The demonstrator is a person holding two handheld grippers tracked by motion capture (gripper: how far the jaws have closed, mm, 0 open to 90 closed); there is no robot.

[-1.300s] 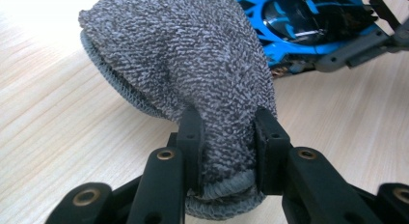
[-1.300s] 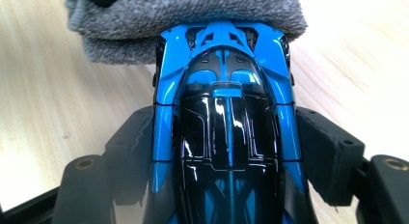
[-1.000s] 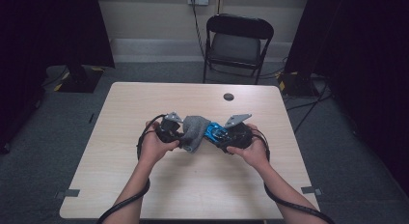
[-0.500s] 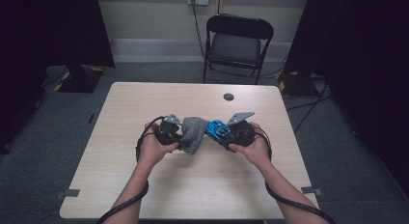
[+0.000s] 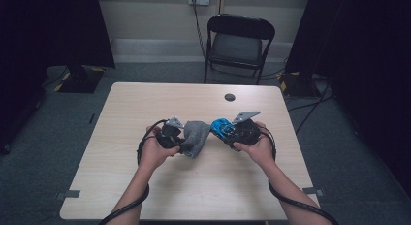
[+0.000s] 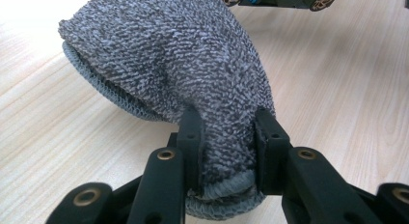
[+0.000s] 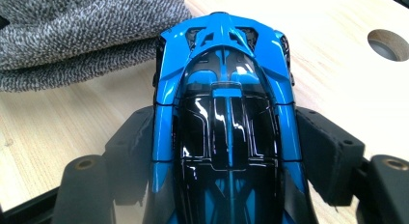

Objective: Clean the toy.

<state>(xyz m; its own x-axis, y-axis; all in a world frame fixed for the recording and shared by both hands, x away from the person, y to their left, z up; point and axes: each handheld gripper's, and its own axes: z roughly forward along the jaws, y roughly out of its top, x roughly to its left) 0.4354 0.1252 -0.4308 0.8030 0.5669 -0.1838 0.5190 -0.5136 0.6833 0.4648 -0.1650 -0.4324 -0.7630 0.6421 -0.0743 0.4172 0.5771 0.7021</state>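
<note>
The left gripper (image 6: 226, 137) pinches a grey sock (image 6: 173, 55) above the table (image 5: 145, 104); the right gripper (image 7: 226, 151) clamps a blue toy car (image 7: 224, 98) just beside the sock's open end.

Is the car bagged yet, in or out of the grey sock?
Out. The blue toy car sits in the right gripper, its nose beside the grey sock.

Left claw (image 5: 180, 138) gripping grey cloth (image 5: 195, 137), right claw (image 5: 229, 133) gripping blue car (image 5: 221, 127)

black two-jaw grippers (image 5: 180, 139), brass screw eyelets, grey three-cornered plates, black cables.
</note>
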